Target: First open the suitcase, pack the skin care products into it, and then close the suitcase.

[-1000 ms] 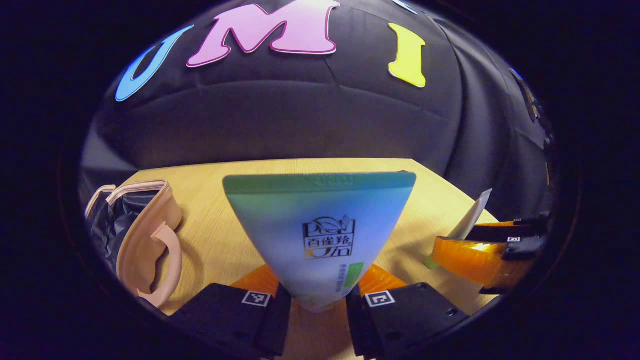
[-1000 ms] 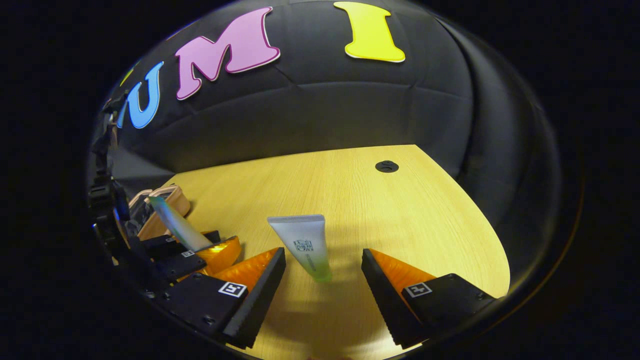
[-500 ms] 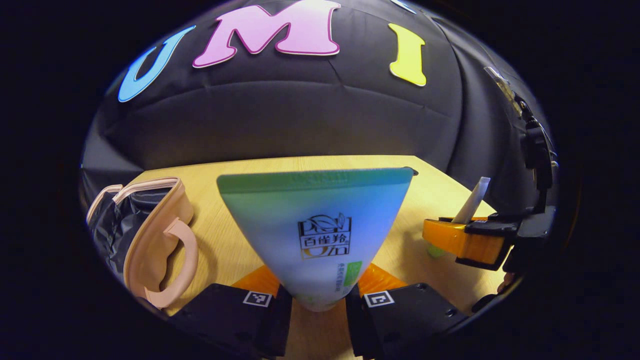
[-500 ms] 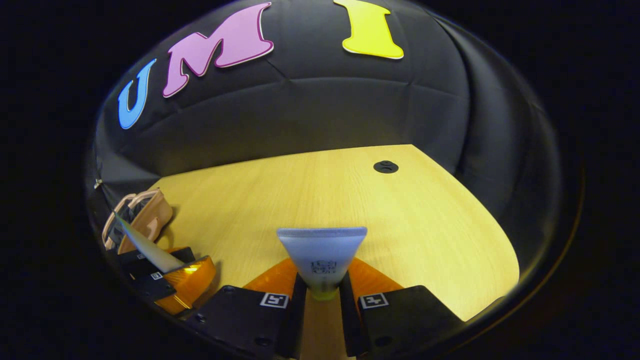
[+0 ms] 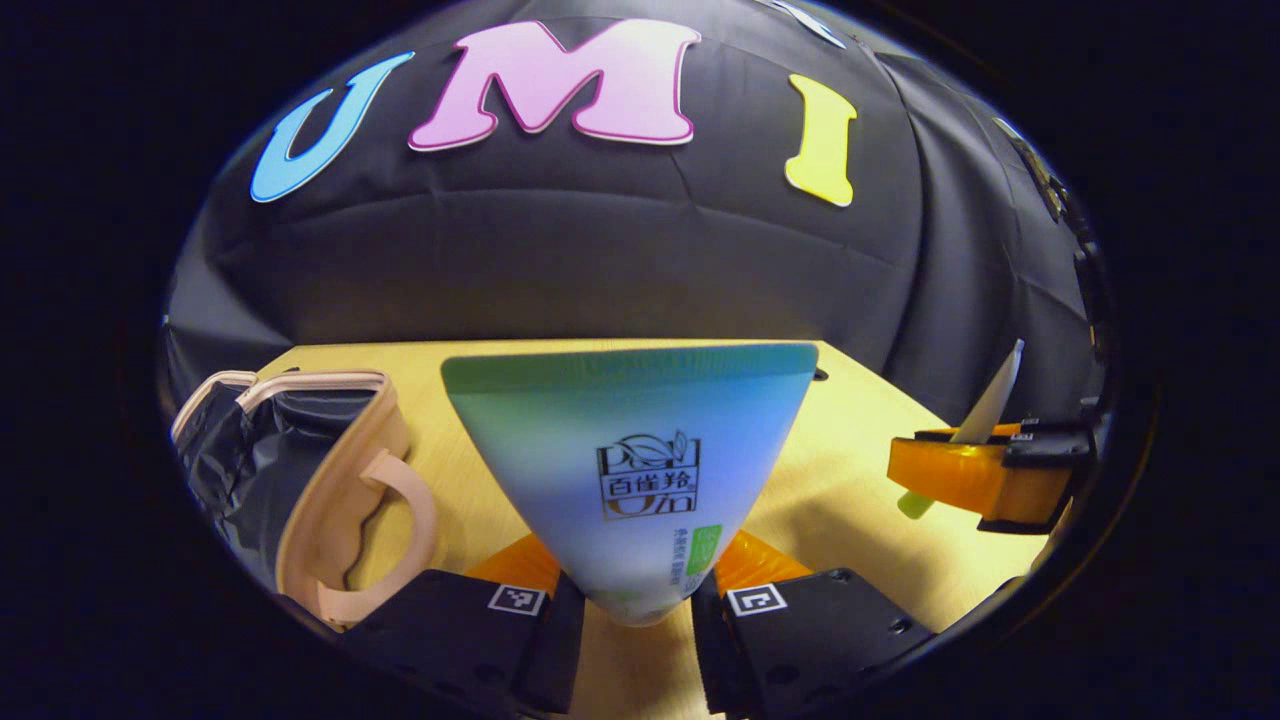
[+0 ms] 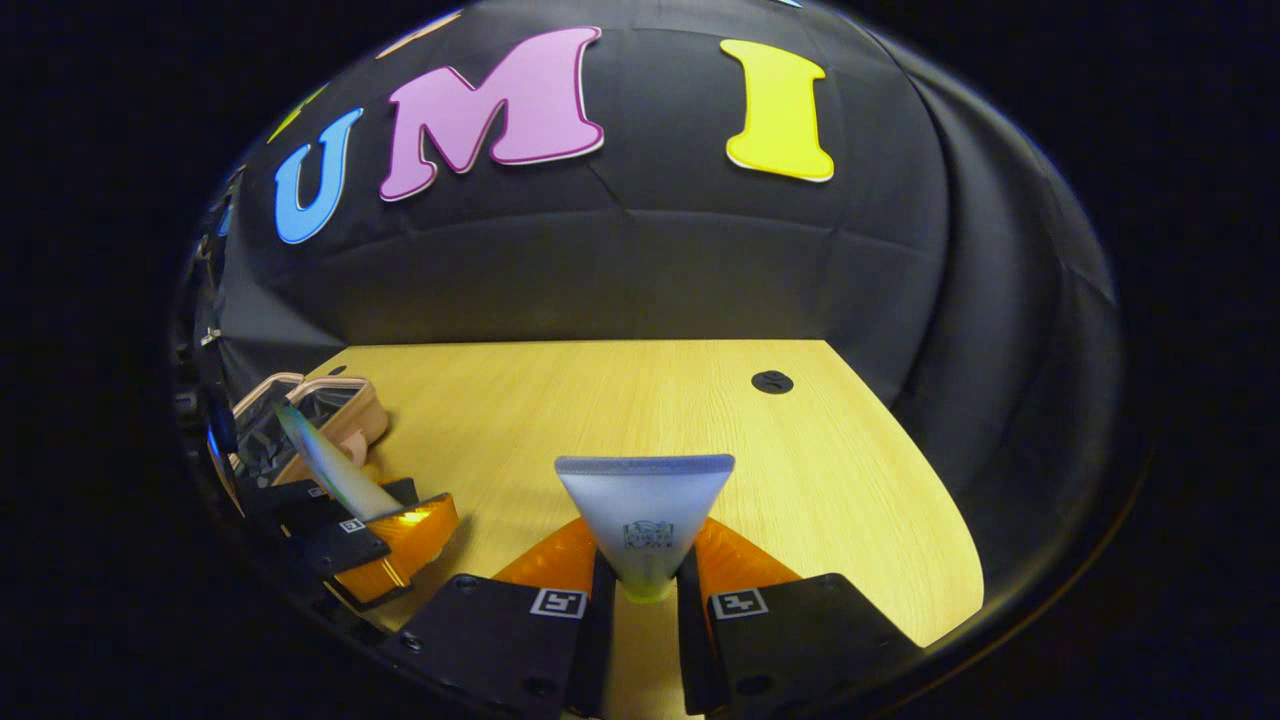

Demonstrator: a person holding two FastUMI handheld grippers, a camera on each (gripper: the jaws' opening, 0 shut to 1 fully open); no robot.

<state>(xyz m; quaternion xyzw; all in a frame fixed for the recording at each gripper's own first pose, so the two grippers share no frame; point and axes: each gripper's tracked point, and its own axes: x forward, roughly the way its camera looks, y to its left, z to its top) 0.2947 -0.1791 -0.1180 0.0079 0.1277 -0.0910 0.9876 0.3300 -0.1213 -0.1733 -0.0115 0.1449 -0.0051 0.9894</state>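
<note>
Wooden table (image 6: 640,420), open suitcase (image 5: 300,480), both grippers clamping tubes

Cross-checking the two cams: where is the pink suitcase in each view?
Left gripper view: the pink suitcase lies open at lower left, handle toward the camera, left of the tube held by the left gripper.
Right gripper view: the suitcase sits small at far left, behind the left gripper.
Shared landmark: the wooden table, with its dark round grommet.
</note>
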